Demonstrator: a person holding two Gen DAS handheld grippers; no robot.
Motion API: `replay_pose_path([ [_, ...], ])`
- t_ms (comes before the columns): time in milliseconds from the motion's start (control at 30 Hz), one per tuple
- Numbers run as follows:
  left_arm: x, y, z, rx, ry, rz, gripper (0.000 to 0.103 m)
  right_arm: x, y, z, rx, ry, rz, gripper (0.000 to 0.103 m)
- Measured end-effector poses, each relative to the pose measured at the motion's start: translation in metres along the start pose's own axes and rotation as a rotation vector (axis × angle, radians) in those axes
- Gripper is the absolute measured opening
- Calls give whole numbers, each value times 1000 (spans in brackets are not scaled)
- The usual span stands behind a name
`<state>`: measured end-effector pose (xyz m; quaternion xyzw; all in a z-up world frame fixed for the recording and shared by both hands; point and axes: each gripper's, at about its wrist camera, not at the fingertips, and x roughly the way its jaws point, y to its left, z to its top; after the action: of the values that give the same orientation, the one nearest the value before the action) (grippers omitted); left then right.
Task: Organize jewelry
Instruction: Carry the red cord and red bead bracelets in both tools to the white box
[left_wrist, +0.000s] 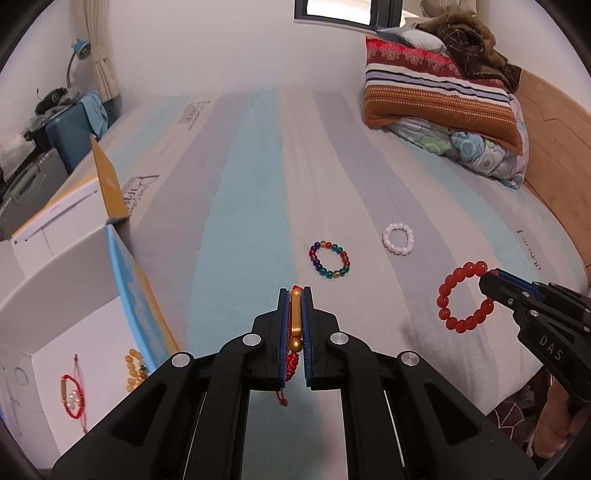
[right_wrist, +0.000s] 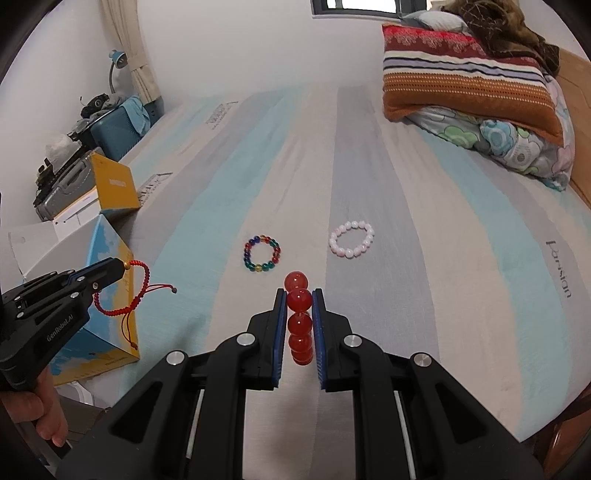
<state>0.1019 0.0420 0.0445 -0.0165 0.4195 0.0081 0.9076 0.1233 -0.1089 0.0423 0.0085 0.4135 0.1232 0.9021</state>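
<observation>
Tongs on both sides carry loads for boxing: left tongs clamp the red cord bracelet, right tongs clamp the red bead bracelet, near the open box.

Bedroom with a striped bed under a plain white wall

Ahead of the gripper stretches a bed covered in a sheet of pale blue, grey and cream stripes; far ahead to the right lies a stack of pillows, striped over floral, with a brown furry throw on top, beside a wooden headboard. A dark-framed window sits high in the wall straight ahead. Far left hang a cream curtain and a blue desk lamp, above a teal suitcase and a grey case.
</observation>
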Motion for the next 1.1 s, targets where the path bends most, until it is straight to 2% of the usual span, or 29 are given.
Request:
replay_pose_path([
  [633, -48, 35, 11, -31, -73, 40, 6, -25, 66, 31, -91, -53, 21, 13],
  [1100, -85, 89, 12, -93, -127, 89, 6, -36, 127, 44, -166, -87, 54, 13],
])
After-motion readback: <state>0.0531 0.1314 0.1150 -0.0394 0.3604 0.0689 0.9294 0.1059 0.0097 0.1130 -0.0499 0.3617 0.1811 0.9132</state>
